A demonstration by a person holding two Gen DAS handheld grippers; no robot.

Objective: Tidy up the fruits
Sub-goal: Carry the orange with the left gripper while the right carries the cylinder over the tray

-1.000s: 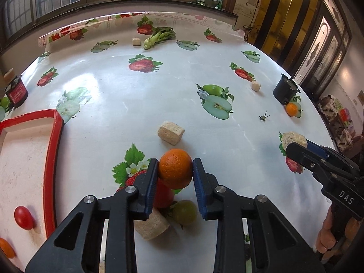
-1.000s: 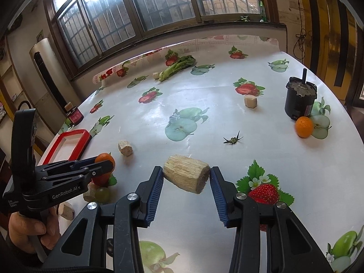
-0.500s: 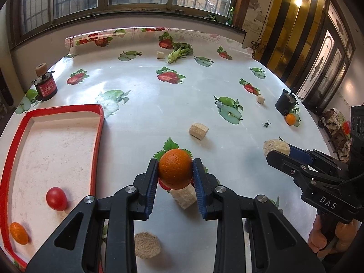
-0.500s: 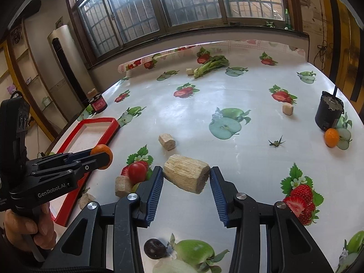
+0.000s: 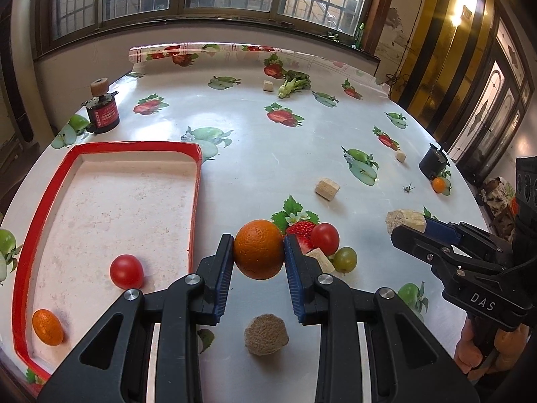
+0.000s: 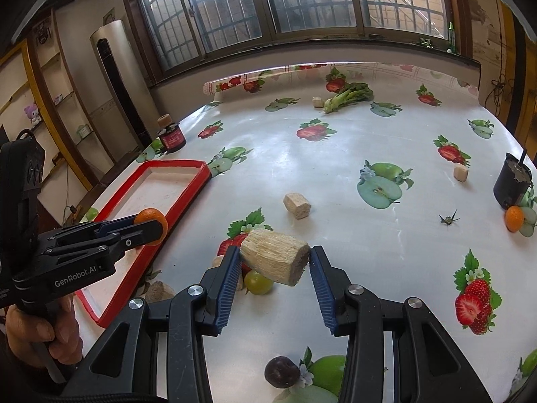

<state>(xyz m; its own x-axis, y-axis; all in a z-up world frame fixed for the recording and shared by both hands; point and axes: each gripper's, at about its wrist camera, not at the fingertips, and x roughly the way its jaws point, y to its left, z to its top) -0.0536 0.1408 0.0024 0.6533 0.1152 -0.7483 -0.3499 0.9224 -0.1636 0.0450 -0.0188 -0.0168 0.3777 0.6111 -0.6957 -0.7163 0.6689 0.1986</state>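
Left gripper (image 5: pixel 258 262) is clamped on the orange (image 5: pixel 258 253), above the table just off the red tray's (image 5: pixel 195 201) right edge. Right gripper (image 6: pixel 275 265) pinches a fibrous chunk (image 6: pixel 275 260). Carry the orange over the rim, lower it onto bare tray floor away from the tomato (image 5: pixel 127 271), then release.

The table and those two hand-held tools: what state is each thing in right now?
Left tool: shut on the orange, lifted.
Right tool: shut on the fibrous chunk, lifted.
Red tray: holds a red tomato and a small orange, mostly bare.
Green grape: loose on the table.
Second tomato: loose, outside the tray.
Dark plum: loose on the table.
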